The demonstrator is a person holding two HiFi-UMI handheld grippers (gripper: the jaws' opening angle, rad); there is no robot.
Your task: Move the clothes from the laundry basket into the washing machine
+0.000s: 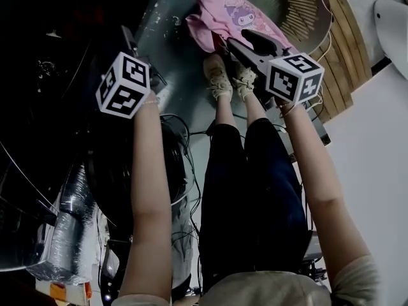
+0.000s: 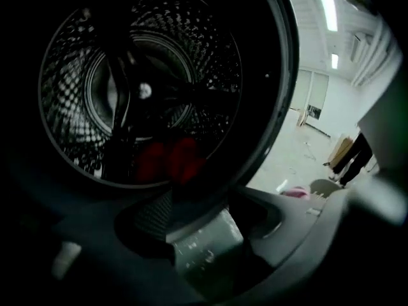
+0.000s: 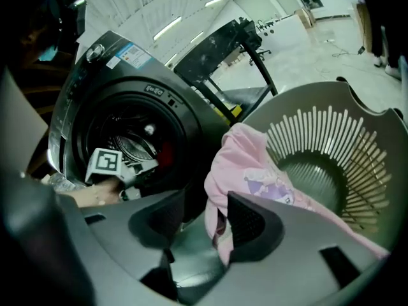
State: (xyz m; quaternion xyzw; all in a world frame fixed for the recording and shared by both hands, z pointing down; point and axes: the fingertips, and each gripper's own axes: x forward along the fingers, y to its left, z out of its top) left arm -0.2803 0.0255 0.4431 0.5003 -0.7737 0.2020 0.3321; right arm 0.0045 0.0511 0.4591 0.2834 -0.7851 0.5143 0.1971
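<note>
The left tongs (image 2: 207,225) stand wide and empty at the mouth of the washing machine (image 2: 191,62), where a red garment (image 2: 169,161) already lies low in the drum; so at least one piece seems to be in; further right, the right tongs (image 3: 205,220) are spread too, pads not pressing, with a fold of the pink garment (image 3: 255,171) hanging beside one jaw; that garment drapes over the rim of the laundry basket (image 3: 357,139), whose bottom looks bare; it is probably the last piece to grip and carry across.
</note>
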